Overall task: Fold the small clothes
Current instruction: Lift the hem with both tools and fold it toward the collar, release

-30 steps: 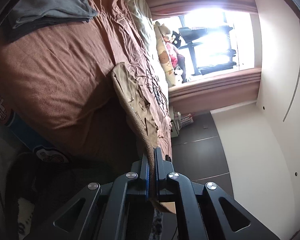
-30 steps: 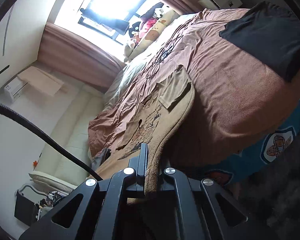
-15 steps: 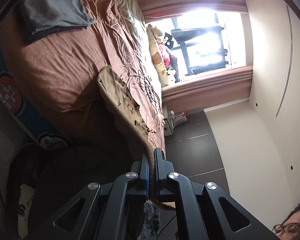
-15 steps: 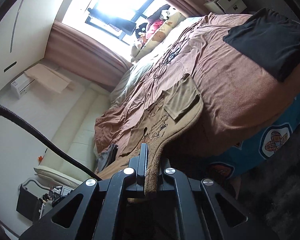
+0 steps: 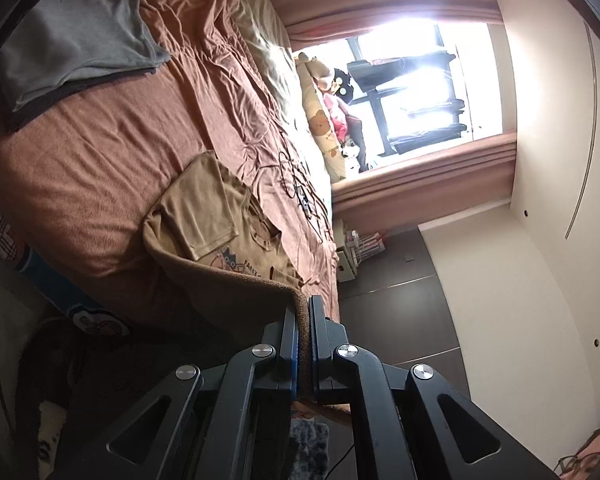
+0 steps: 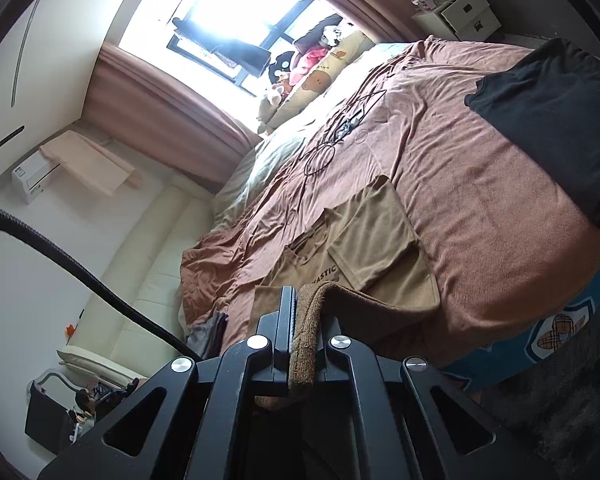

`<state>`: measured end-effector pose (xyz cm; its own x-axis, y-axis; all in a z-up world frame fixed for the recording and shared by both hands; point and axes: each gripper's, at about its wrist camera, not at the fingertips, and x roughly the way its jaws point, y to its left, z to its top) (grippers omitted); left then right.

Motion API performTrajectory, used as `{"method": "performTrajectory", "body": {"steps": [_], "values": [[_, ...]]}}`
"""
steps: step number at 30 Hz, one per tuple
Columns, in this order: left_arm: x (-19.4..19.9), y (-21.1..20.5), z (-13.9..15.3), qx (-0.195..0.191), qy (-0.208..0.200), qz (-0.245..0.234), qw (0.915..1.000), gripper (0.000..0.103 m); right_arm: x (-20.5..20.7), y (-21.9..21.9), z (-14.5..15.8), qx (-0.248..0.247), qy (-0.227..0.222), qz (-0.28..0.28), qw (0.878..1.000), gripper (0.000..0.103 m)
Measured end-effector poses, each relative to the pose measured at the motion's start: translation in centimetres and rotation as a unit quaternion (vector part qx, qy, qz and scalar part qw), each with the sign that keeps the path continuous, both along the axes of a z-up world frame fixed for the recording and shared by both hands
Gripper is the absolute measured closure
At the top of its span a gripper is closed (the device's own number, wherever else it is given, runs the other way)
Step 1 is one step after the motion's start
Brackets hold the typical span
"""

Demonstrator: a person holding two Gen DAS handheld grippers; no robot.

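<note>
Left gripper (image 5: 303,312) is clamped on the hem of the tan T-shirt (image 5: 220,220); right gripper (image 6: 300,312) is clamped on the same hem. The shirt lies near the bed's foot edge on the brown bedspread (image 5: 100,152), long axis running from the held hem toward its neckline and the window (image 6: 220,20), one sleeve folded inward. Beyond it: a looped cable (image 6: 320,158). Off to the side: a folded dark garment (image 6: 548,120).
</note>
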<state>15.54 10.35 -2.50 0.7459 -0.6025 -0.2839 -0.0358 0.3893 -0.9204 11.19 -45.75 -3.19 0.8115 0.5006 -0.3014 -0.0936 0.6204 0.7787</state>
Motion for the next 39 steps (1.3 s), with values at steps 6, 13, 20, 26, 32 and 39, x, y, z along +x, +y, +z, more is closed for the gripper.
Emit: {"method": "performTrajectory", "body": {"steps": [6, 13, 20, 26, 32, 39], "values": [[4.4, -0.2, 0.9, 0.016, 0.005, 0.003, 0.9999, 0.099, 4.5, 0.2, 0.4, -0.005, 0.009, -0.002, 1.000, 0.103], [10.0, -0.5, 1.1, 0.042, 0.014, 0.008, 0.9990, 0.099, 10.4, 0.5, 1.0, -0.022, 0.021, 0.000, 1.000, 0.103], [15.2, -0.4, 0.2, 0.058, 0.030, 0.014, 0.9977, 0.099, 15.6, 0.9, 1.1, -0.039, 0.035, 0.001, 0.999, 0.103], [19.5, -0.5, -1.6, 0.074, 0.052, 0.019, 0.9957, 0.099, 19.9, 1.3, 0.5, -0.059, 0.056, 0.004, 0.997, 0.103], [23.6, -0.6, -4.1, 0.087, 0.079, 0.023, 0.9928, 0.099, 24.5, 2.1, -1.0, -0.072, 0.083, 0.007, 0.994, 0.103], [27.8, -0.8, -6.6, 0.112, 0.105, 0.032, 0.9876, 0.099, 29.0, 3.3, -2.6, -0.087, 0.104, 0.010, 0.991, 0.103]]}}
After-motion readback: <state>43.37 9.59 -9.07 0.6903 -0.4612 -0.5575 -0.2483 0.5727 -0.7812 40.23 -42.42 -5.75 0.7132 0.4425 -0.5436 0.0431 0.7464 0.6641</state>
